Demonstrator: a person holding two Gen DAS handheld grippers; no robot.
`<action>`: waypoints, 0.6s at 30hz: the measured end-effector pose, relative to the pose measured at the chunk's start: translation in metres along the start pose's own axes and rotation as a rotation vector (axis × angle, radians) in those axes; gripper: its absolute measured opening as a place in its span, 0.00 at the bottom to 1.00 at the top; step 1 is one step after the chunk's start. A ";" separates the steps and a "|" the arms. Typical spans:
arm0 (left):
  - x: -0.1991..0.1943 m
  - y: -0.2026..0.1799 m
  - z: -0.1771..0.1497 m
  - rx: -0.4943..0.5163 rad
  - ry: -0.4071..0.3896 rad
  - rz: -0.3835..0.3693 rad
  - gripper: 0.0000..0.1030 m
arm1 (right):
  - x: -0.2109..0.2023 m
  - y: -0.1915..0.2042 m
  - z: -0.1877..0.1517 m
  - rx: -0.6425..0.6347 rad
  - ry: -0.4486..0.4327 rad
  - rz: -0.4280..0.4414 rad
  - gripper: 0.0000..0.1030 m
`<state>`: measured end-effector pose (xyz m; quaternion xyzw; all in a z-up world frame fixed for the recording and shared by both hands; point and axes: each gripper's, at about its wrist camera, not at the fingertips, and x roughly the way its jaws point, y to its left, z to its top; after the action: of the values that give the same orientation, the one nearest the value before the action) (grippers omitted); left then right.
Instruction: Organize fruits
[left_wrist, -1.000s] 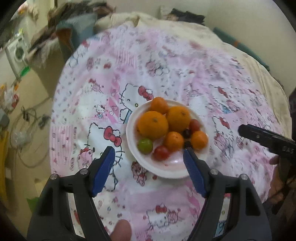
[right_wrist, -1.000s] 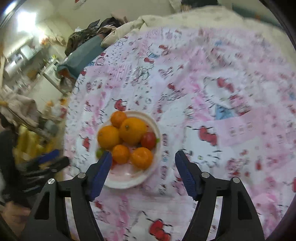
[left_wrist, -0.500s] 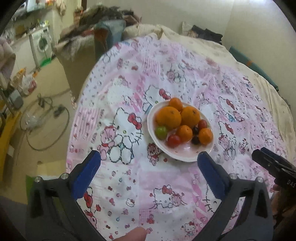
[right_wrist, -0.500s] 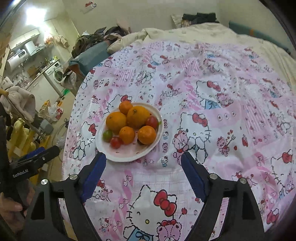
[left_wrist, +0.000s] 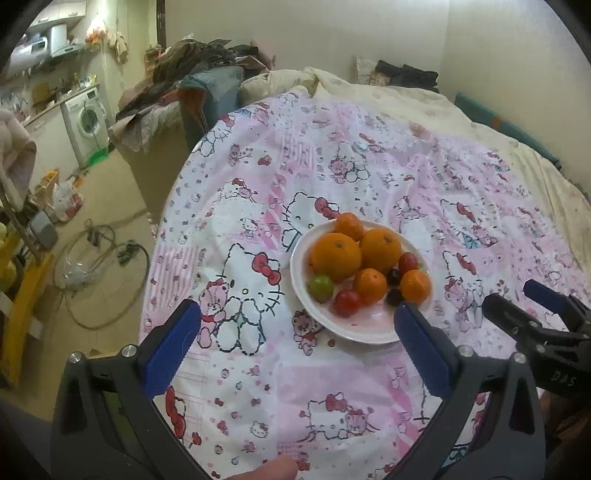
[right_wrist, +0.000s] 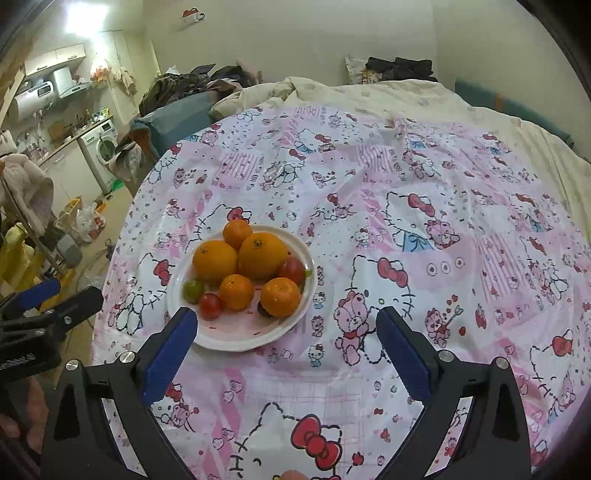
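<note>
A white plate (left_wrist: 354, 328) (right_wrist: 236, 334) sits on a round table with a pink Hello Kitty cloth (left_wrist: 258, 376) (right_wrist: 424, 221). It holds several oranges (left_wrist: 336, 256) (right_wrist: 262, 255), red tomatoes (left_wrist: 347, 302) (right_wrist: 209, 305), a green tomato (left_wrist: 320, 287) (right_wrist: 193, 290) and dark grapes (left_wrist: 393, 296). My left gripper (left_wrist: 295, 325) is open and empty, above the table's near side, short of the plate. My right gripper (right_wrist: 286, 326) is open and empty, just in front of the plate's right part. Each gripper also shows in the other's view, the right one (left_wrist: 532, 314) and the left one (right_wrist: 48, 306).
A bed with a cream quilt (right_wrist: 369, 92) lies behind the table. A chair piled with clothes (left_wrist: 199, 85) stands at the back left. A washing machine (left_wrist: 86, 122), bags and a cable coil (left_wrist: 99, 266) are on the floor at the left.
Both grippers have pulled back and risen from the plate. The plate looks smaller and farther, and more of the room shows. Both stay open.
</note>
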<state>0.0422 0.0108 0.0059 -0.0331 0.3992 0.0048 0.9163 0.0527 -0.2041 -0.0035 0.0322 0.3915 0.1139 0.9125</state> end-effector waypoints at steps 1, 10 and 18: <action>0.000 0.000 0.000 -0.003 0.002 -0.007 1.00 | 0.000 0.000 0.000 0.002 0.004 0.004 0.97; -0.001 0.000 -0.002 -0.008 0.005 -0.018 1.00 | -0.005 0.005 0.000 -0.015 -0.017 0.001 1.00; 0.000 0.000 -0.002 -0.002 0.003 -0.017 1.00 | -0.005 0.005 0.000 -0.014 -0.020 -0.005 1.00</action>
<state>0.0403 0.0104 0.0045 -0.0374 0.4001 -0.0028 0.9157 0.0484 -0.2008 0.0012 0.0259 0.3818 0.1140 0.9168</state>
